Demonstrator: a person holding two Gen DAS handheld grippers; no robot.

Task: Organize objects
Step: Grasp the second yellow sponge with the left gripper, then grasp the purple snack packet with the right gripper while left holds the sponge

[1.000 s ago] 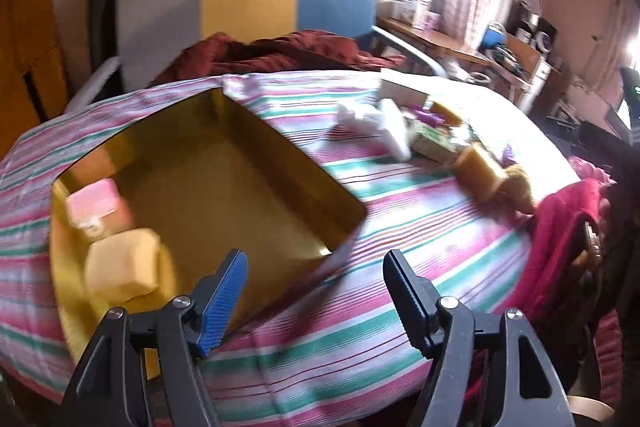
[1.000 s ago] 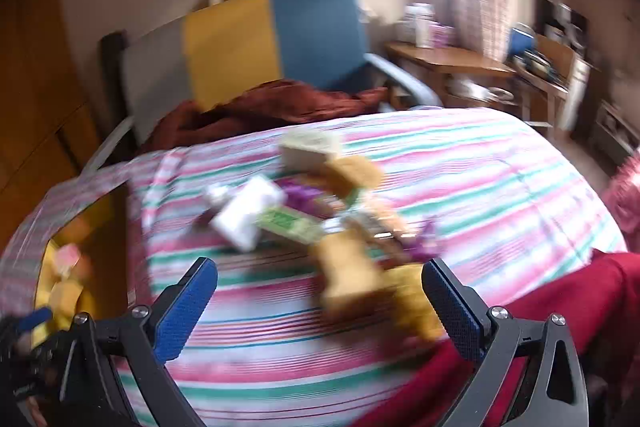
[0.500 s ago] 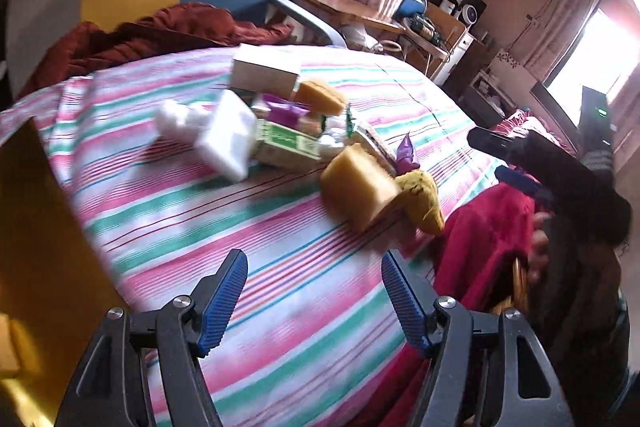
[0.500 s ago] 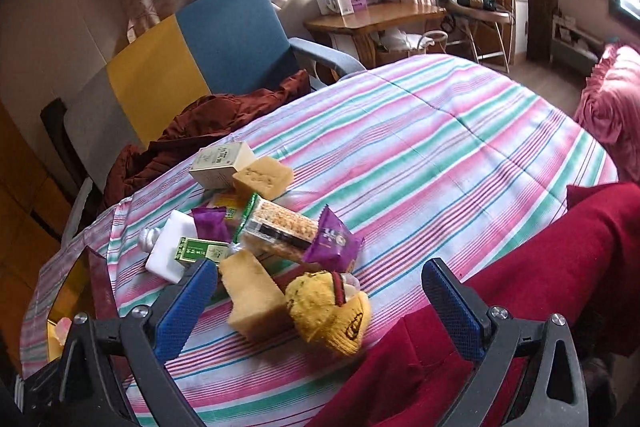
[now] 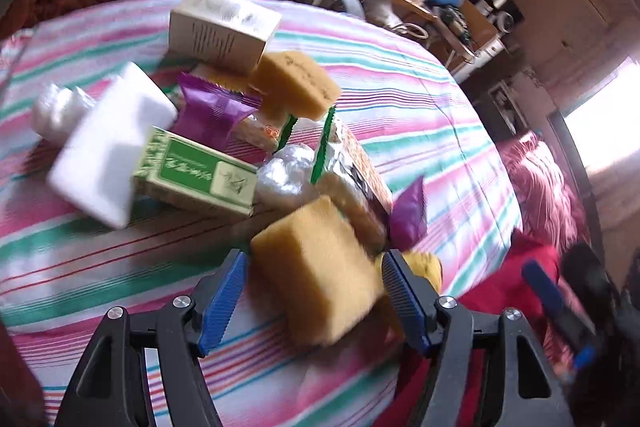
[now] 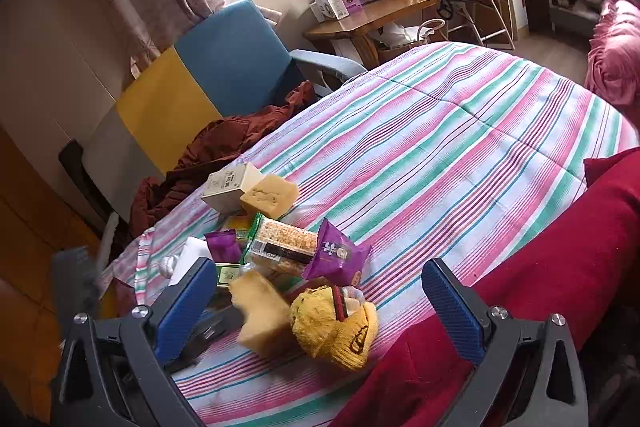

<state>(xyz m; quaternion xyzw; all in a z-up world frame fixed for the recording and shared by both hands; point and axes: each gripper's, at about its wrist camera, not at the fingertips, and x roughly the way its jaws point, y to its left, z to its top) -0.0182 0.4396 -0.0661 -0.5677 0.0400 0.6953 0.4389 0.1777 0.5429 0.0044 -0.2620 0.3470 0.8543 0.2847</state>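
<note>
My left gripper [image 5: 310, 299] jaws spread, straddling near sponge block [image 5: 320, 275], not yet pinching. Right gripper [image 6: 320, 307] jaws wide, holding nothing, hovering above pile. Risk I see: closing skewed squashes sponge, shoves yellow knit toy [image 6: 334, 327] off near edge of striped cloth [image 6: 440, 147].

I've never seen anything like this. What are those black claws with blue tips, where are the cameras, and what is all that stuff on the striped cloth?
Each claw is a hand-held gripper; no robot here. A camera on each looks along its fingers. The left gripper is open around a yellow sponge block, not visibly squeezing it. The right gripper is open, holding nothing. On the striped cloth lie a green box, a white bottle, purple snack packets and a yellow knitted toy.
</note>
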